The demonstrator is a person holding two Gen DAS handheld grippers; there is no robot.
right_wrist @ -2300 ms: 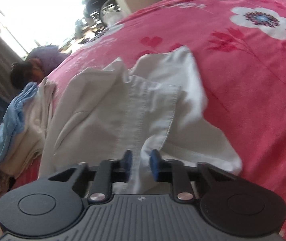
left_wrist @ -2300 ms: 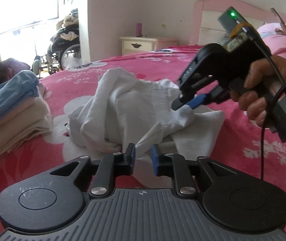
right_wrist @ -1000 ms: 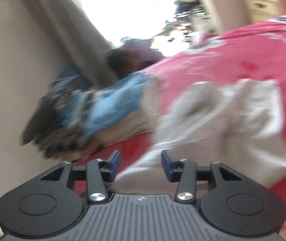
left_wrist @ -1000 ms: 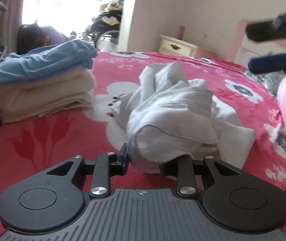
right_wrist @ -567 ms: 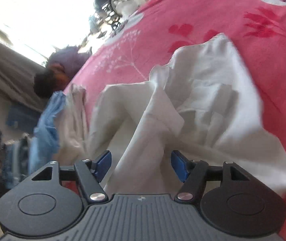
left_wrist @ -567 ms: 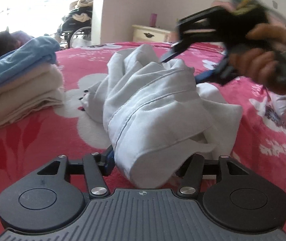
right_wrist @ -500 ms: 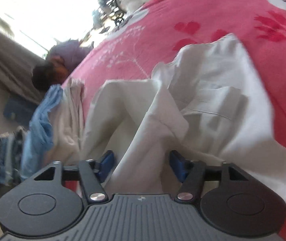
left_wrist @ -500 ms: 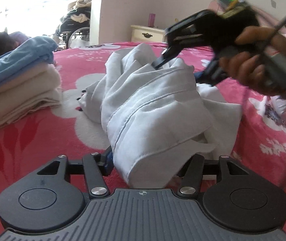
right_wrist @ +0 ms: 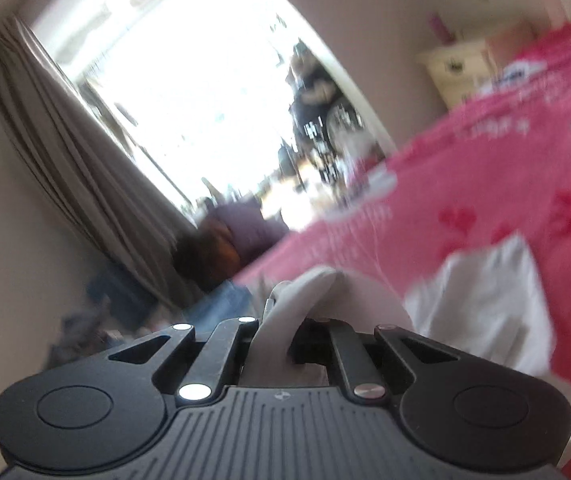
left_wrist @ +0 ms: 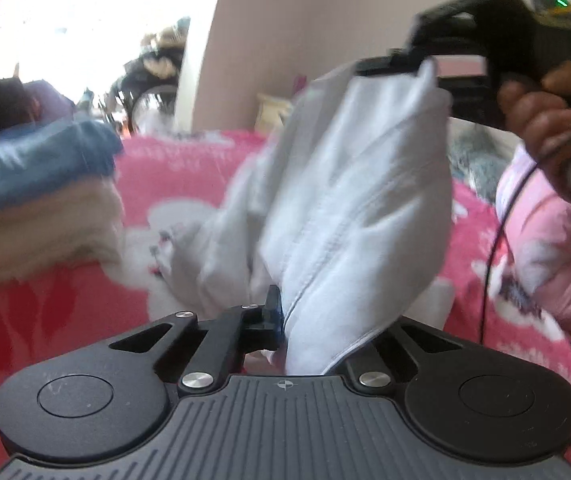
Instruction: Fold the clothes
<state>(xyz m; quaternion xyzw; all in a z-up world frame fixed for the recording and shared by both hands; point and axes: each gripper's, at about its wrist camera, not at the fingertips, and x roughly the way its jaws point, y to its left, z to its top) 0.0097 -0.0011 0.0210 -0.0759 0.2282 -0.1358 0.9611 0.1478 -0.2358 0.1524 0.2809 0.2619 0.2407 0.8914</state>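
Lifting off the bed now, white garment [left_wrist: 357,200] clamped by both claws.

Pink floral bed [left_wrist: 189,168] with white garment [left_wrist: 349,200] beside folded stack [left_wrist: 37,200].

Blown-out window [right_wrist: 189,92] glare, heavy motion blur throughout.

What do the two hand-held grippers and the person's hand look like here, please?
The left hand-held gripper has a black ribbed body, round side discs, silver pivot screws and blue finger pads. The right hand-held gripper looks alike; in the left wrist view it shows a green light and a black cable. The hand holding it is bare.
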